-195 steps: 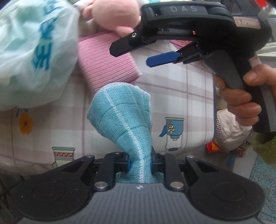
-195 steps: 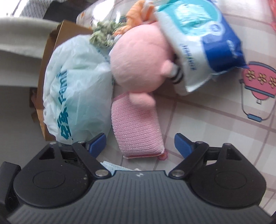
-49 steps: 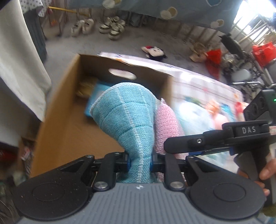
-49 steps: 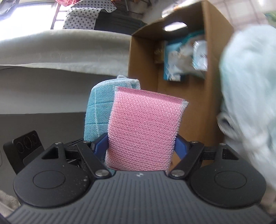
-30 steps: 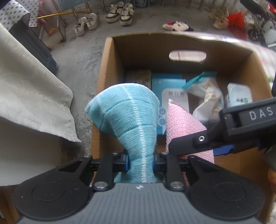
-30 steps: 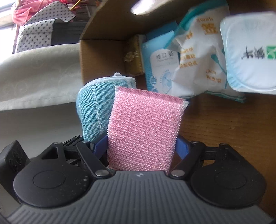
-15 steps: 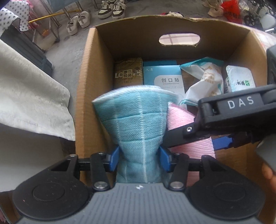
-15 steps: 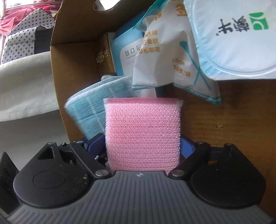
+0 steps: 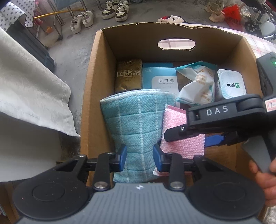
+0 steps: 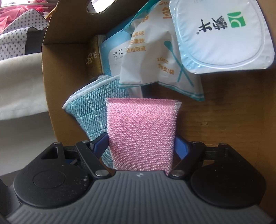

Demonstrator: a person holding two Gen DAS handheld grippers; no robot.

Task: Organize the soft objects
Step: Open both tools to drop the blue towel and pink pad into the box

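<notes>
two cloths: blue cloth (image 9: 138, 127) and pink cloth (image 10: 141, 132), side by side over the open cardboard box (image 9: 93, 96), each in its own claw
blue cloth axis: long axis running straight out from the left claw toward the box's far wall, free end fanned wide, white-edged hem across the top
blue cloth place: hanging inside the box mouth, near the left wall, in front of a brown packet (image 9: 128, 75) and a blue-and-white carton (image 9: 160, 79)
pink cloth axis: folded into a flat rectangle, long axis pointing away from the right claw, far edge straight and level
pink cloth place: just right of the blue cloth, touching or nearly touching it, over bare cardboard floor; below a white pouch (image 10: 155, 51) and a sealed white tub (image 10: 219, 34)
left claw (image 9: 139, 155): narrow gap, closing; blue pads pressed against both sides of the blue cloth's lower part, cloth pinched in at the waist
right claw (image 10: 141, 146): spread wide, closing; pink cloth filling the whole gap, both blue pads against its edges
hand (image 9: 265, 179): wrapped around the right claw's handle at the right edge of the left view
outside the box: pale curtain (image 9: 31, 89) to the left, shoes (image 9: 115, 8) on the concrete floor beyond
</notes>
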